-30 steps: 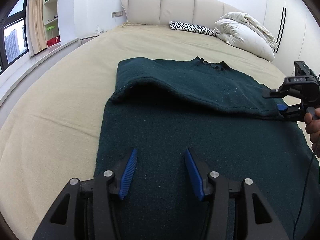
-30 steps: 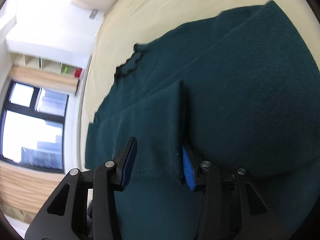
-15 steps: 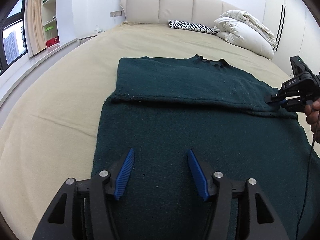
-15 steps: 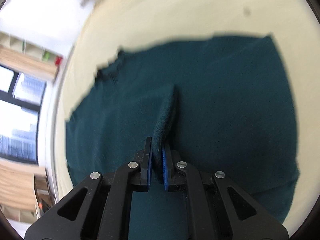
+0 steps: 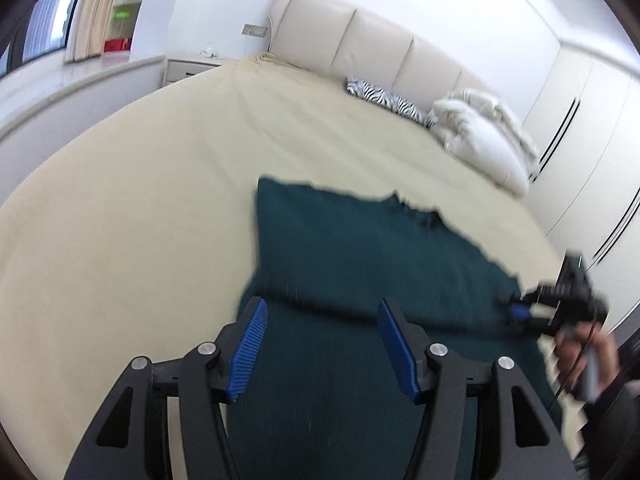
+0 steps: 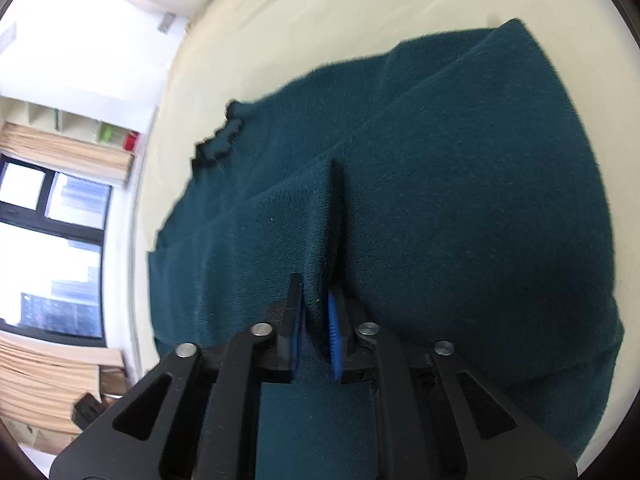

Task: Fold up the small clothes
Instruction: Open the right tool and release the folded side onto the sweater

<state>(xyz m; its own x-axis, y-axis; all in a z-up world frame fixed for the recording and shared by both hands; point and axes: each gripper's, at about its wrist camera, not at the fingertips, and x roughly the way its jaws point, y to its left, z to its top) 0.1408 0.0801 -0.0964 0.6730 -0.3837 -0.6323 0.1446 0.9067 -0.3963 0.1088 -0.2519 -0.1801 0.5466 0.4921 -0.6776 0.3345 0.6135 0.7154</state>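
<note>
Beige bed (image 5: 152, 184) fills most of the left wrist view, w/ a padded cream headboard (image 5: 360, 46) along the upper centre. Dark green sweater (image 5: 360, 256) lies flat on the bed in the lower centre/right, one sleeve folded across the body, frilled collar (image 5: 416, 208) toward the upper right of the garment. White wardrobe doors (image 5: 592, 140) run down the right edge; window w/ curtain (image 5: 92, 8) in the upper left, a nightstand (image 5: 192, 66) below it. White duvet bundle (image 5: 484, 136) sits mid-right by the headboard, zebra-print pillow (image 5: 384, 98) just left of it. Left gripper (image 5: 322, 350) at bottom centre hovers over the sweater, blue pads spread, nothing betw. them. Right gripper (image 6: 316, 332) at lower centre of the right wrist view: jaws narrow and opening, a raised ridge of sweater (image 6: 460, 208) cloth betw. them, touching the pads. In the left wrist view it shows blurred at the right edge, a hand (image 5: 580, 354) on it. Nothing blocks the garment but the grippers.
</note>
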